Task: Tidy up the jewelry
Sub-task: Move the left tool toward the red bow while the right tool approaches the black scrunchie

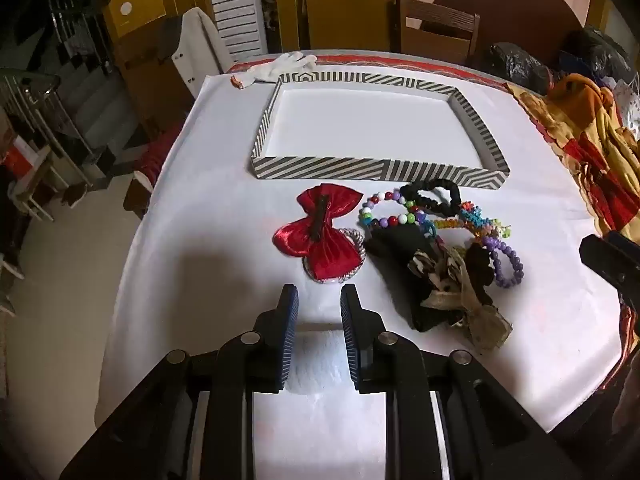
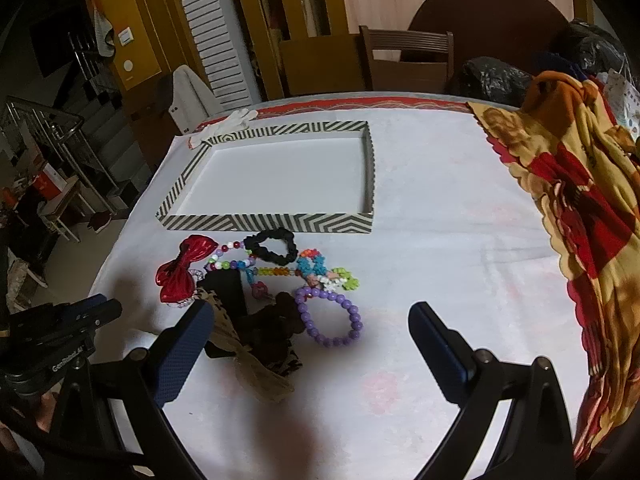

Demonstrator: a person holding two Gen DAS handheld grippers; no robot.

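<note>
A black-and-white striped tray [image 1: 376,170] [image 2: 264,222] with a white floor lies on the white tablecloth, nothing in it. In front of it sits a heap: a red satin bow [image 1: 320,236] [image 2: 180,272], a multicolour bead bracelet [image 1: 376,200], a black scrunchie [image 1: 452,192] [image 2: 276,260], a purple bead bracelet [image 1: 506,264] [image 2: 358,324] and dark and tan fabric pieces [image 1: 440,280] [image 2: 248,320]. My left gripper [image 1: 319,292] hovers just short of the bow, jaws narrowly apart with nothing between them. My right gripper [image 2: 311,312] stands wide open above the heap, the purple bracelet showing between its fingers.
A white glove [image 1: 280,66] [image 2: 228,124] lies beyond the tray's far left corner. A yellow and red patterned cloth [image 1: 592,140] [image 2: 580,200] is bunched along the table's right side. The table edge drops off on the left; a wooden chair [image 1: 436,24] stands behind.
</note>
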